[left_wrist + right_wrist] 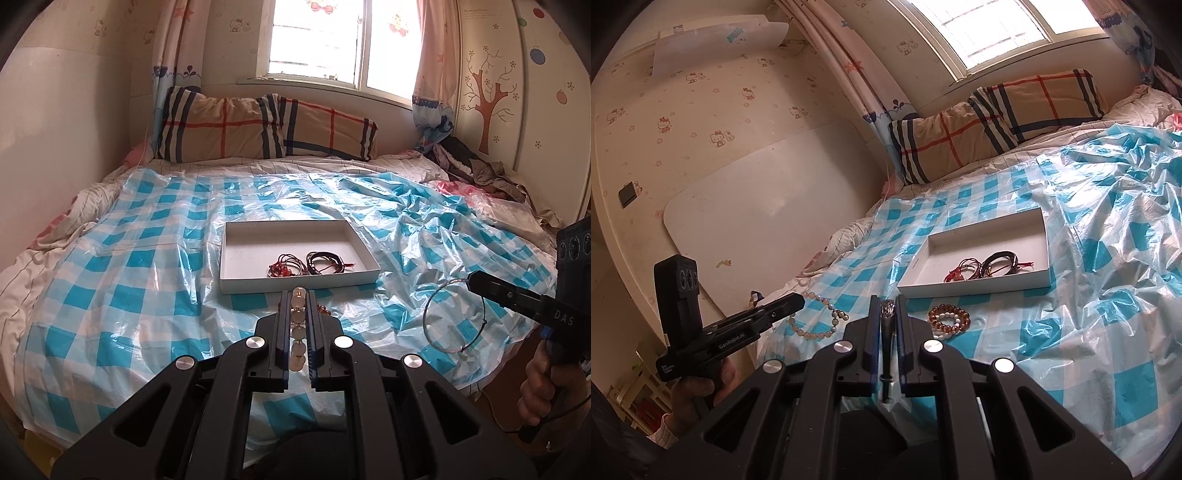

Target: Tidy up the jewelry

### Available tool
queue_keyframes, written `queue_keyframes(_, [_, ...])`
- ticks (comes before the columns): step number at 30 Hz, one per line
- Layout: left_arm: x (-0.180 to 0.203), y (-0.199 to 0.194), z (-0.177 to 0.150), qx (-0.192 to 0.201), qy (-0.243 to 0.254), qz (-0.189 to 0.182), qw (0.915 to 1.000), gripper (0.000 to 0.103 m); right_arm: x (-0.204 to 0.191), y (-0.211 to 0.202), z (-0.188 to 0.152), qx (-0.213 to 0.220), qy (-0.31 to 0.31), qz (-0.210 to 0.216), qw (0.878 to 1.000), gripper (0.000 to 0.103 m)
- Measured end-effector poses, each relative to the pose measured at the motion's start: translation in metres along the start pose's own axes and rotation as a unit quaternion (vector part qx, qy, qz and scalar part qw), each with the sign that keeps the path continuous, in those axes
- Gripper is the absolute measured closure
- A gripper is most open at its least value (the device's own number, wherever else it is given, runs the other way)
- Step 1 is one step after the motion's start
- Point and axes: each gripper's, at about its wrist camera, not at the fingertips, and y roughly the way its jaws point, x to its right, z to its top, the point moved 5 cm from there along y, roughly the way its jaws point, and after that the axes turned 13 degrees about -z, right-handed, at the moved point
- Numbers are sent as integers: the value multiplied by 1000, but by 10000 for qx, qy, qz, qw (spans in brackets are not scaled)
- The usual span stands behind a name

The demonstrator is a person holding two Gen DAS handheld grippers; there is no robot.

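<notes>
Left wrist view shows me the bed (110,295) under checked plastic, then the white box (299,254) with corded bracelets inside. My left gripper (298,295) has its jaws pinching a pale bead bracelet (297,325); my right gripper (888,308) pinches a thin silver bangle (454,317). Risk: the slick bangle could slip sideways and drop onto crinkled plastic short of the box.
</notes>
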Motion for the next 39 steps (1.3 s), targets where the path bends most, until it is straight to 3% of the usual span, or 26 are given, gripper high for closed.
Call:
queue_keyframes(4, [1, -2, 1, 12, -3, -7, 10000, 96, -2, 2, 3, 30, -196, -198, 9996, 96])
queue_keyframes(9, [-2, -1, -2, -59, -49, 12, 10000, 96, 12, 27, -18, -556, -700, -862, 9923, 96])
queue_keyframes(10, [-4, 0, -2, -78, -67, 19, 9999, 96, 18, 31, -24, -686, -769, -1012, 9895, 95])
queue_keyframes(13, [-8, 7, -4, -117, -113, 17, 9999, 96, 43, 41, -44, -981, -836, -1473, 9807, 79])
queue_keyframes(22, [-12, 23, -10, -241, -158, -26, 9996, 96, 87, 77, -91, -1672, -1294, -2462, 9459, 81])
queue_keyframes(25, [-12, 24, -10, -245, -169, -15, 9996, 96, 88, 72, -87, -1580, -1157, -2377, 9514, 101])
queue_keyframes(31, [-12, 21, -8, -171, -136, -36, 9998, 96, 72, 53, -63, -1127, -1047, -2154, 9644, 102])
queue_keyframes(35, [-9, 15, -6, -119, -117, -29, 9999, 96, 71, 54, -63, -1184, -1230, -2301, 9581, 101])
queue_keyframes(36, [-9, 14, -6, -114, -116, -30, 9999, 96, 73, 58, -67, -1348, -1215, -2255, 9572, 100])
queue_keyframes(38, [-8, 13, -6, -114, -113, -28, 9999, 96, 79, 64, -73, -1447, -1161, -2244, 9567, 74])
queue_keyframes(39, [-8, 13, -6, -112, -114, -28, 9999, 96, 81, 66, -78, -1512, -1143, -2224, 9564, 74])
